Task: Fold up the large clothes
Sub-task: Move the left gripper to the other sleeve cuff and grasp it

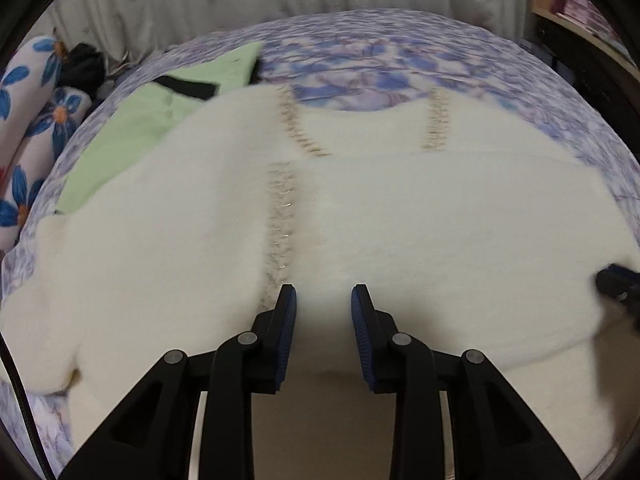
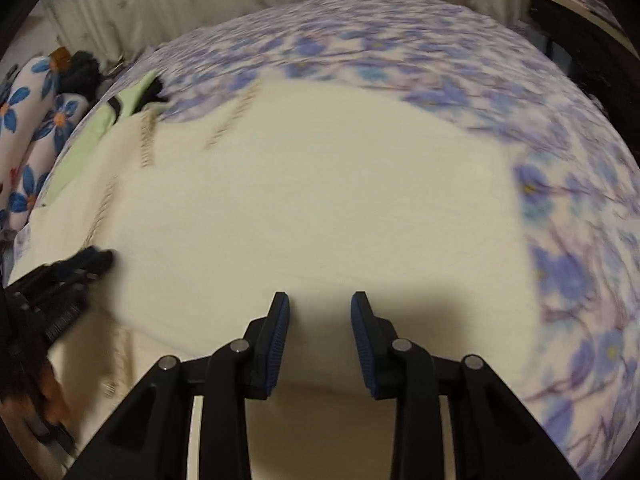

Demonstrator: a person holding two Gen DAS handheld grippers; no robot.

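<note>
A large cream fluffy garment [image 1: 360,220] with tan stitched seams lies spread on the bed, partly folded over itself. It also shows in the right wrist view [image 2: 320,200]. My left gripper [image 1: 324,300] is open and empty, hovering over the garment's near part. My right gripper [image 2: 320,308] is open and empty over the garment's right half. The right gripper shows at the right edge of the left wrist view [image 1: 616,284]. The left gripper shows blurred at the left of the right wrist view [image 2: 68,280].
The bed has a blue and purple floral sheet [image 1: 400,56]. A light green garment [image 1: 160,120] with black trim lies at the far left, partly under the cream one. Flowered pillows [image 1: 28,120] lie left. A wooden shelf [image 1: 576,12] stands at the right.
</note>
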